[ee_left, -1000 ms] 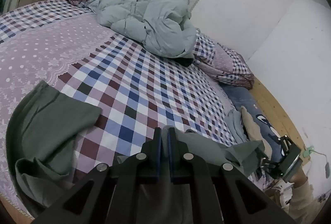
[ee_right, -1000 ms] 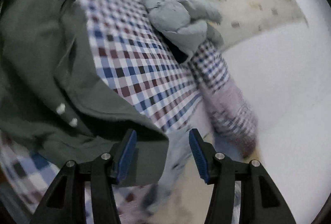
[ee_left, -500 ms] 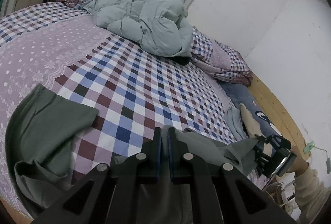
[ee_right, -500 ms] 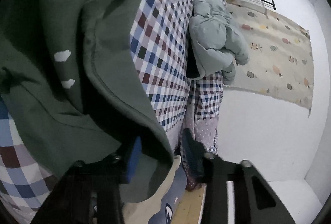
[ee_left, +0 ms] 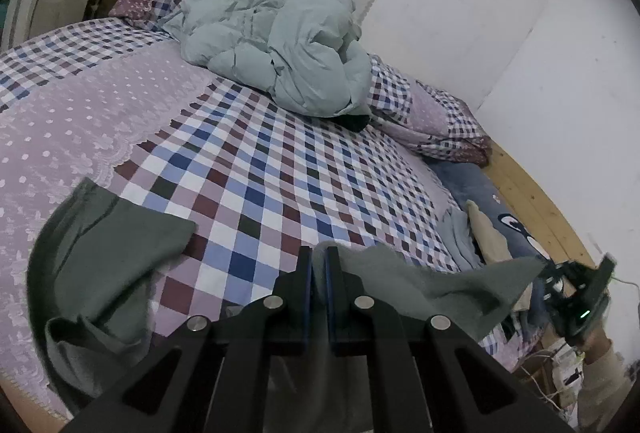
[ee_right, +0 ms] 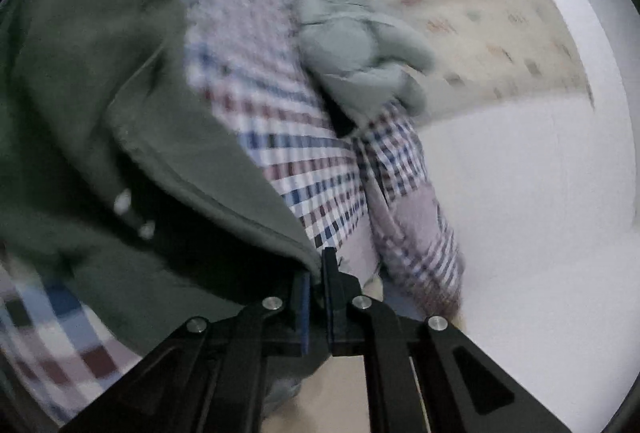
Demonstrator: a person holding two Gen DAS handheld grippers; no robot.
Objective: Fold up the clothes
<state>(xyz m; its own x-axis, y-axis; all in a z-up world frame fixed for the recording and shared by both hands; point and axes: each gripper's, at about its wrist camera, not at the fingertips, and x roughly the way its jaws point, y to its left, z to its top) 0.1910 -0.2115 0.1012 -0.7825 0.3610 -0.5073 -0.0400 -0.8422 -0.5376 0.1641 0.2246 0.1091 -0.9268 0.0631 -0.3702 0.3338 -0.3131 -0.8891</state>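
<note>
You're barely started: the green shirt (ee_left: 108,245) lies rumpled, unfolded, on the near edge of the bed (ee_left: 256,161). Left gripper (ee_left: 318,265) and right gripper (ee_right: 317,273) are each clamped on its hem, so every fold's left.

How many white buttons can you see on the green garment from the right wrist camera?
2. Both sit left of centre on the green garment: one button higher, the other button just below and to its right. The view is blurred, and folds may hide more.
</note>
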